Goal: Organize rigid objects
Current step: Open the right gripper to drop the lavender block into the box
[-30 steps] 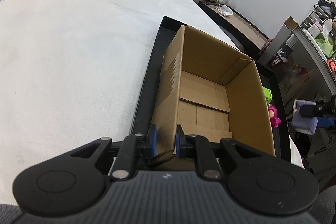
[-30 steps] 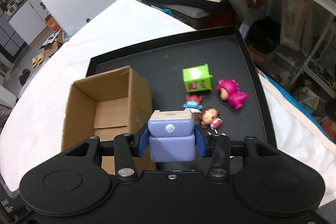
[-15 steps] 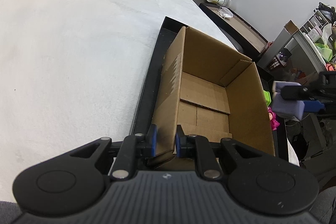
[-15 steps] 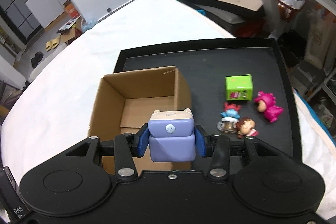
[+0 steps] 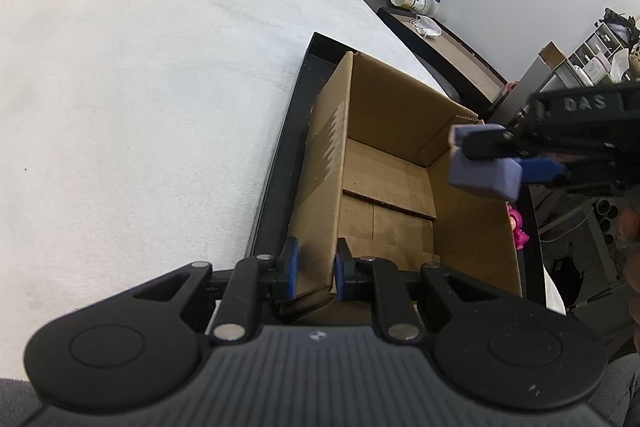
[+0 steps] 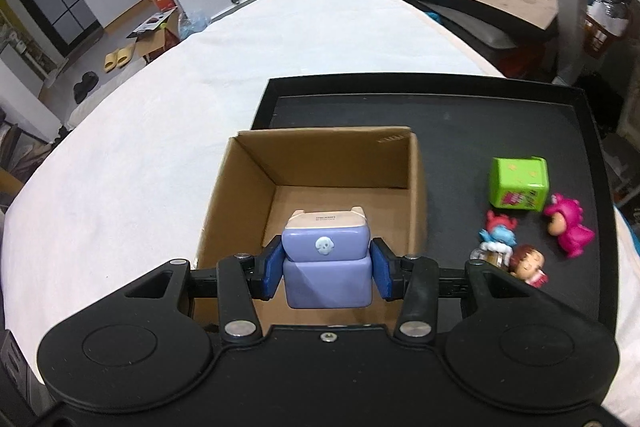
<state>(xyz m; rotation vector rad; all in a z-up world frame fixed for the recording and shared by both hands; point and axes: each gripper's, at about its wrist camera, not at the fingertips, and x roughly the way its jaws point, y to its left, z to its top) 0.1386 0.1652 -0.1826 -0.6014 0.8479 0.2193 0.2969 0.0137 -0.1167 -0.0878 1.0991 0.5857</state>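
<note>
- The white cloth (image 6: 200,131) fills the left and upper middle of both wrist views; the black tray (image 6: 460,107) sits on it toward the right.
- The cardboard box (image 6: 320,163) stands open-topped at the left end of the tray, in the centre of your right wrist view. As far as you can see, its floor is bare.
- Your left gripper (image 5: 314,267), at the bottom centre of its own view, pinches the near left wall of the box, pressed together with one pad outside and one inside. It looks to be steadying the box.
- Your right gripper (image 6: 326,269) clamps the purple toy block (image 6: 326,259) by its two sides, cream face pointing away from you.
- The relation that matters: in the right wrist view the block hangs above the near part of the box's opening. In the left wrist view it shows at the right edge, over the box's right wall. So the box floor lies below and slightly beyond the block.
- Judging by this, you probably need a little more reach over the box, then a descent, before letting go.
- The green cube (image 6: 518,183), pink figure (image 6: 568,223), blue figure (image 6: 498,231) and brown-haired doll (image 6: 528,263) lie on the tray right of the box, nearer your right hand.
</note>
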